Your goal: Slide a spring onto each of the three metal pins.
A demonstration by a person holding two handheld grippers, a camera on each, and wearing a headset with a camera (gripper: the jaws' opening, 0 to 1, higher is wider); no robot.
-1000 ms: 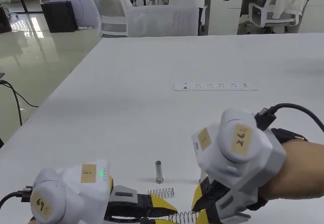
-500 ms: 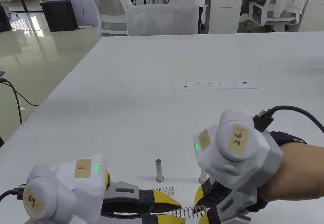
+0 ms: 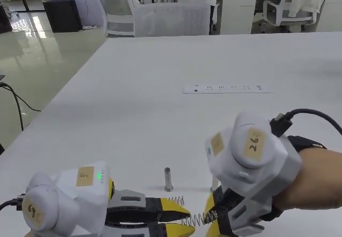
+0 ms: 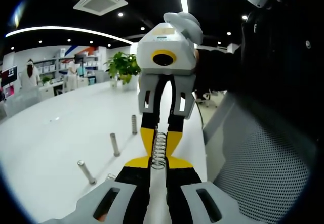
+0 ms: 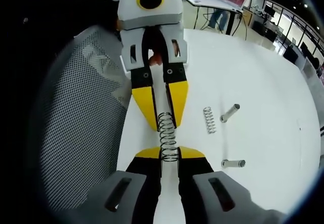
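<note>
A steel spring (image 3: pixel 196 219) (image 4: pixel 159 150) (image 5: pixel 167 135) is stretched between the two grippers, just above the white table. My left gripper (image 3: pixel 180 219) (image 4: pixel 159 163) is shut on one end of it. My right gripper (image 3: pixel 212 218) (image 5: pixel 170 155) faces it and is shut on the other end. Three metal pins stand upright beyond them: the near pin (image 4: pixel 86 172) (image 3: pixel 168 179), the middle pin (image 4: pixel 115 144) and the far pin (image 4: pixel 134 124). A second spring (image 3: pixel 174 200) (image 5: pixel 208 119) lies loose on the table beside the near pin.
A white power strip (image 3: pixel 223 90) lies further back on the table (image 3: pixel 133 103). Office chairs (image 3: pixel 120 12) and desks stand beyond the far edge. A mesh chair back (image 5: pixel 83 123) is close to the table's near edge.
The left gripper has moved right toward the right gripper. The held spring has risen and now tilts between the two sets of tips.
</note>
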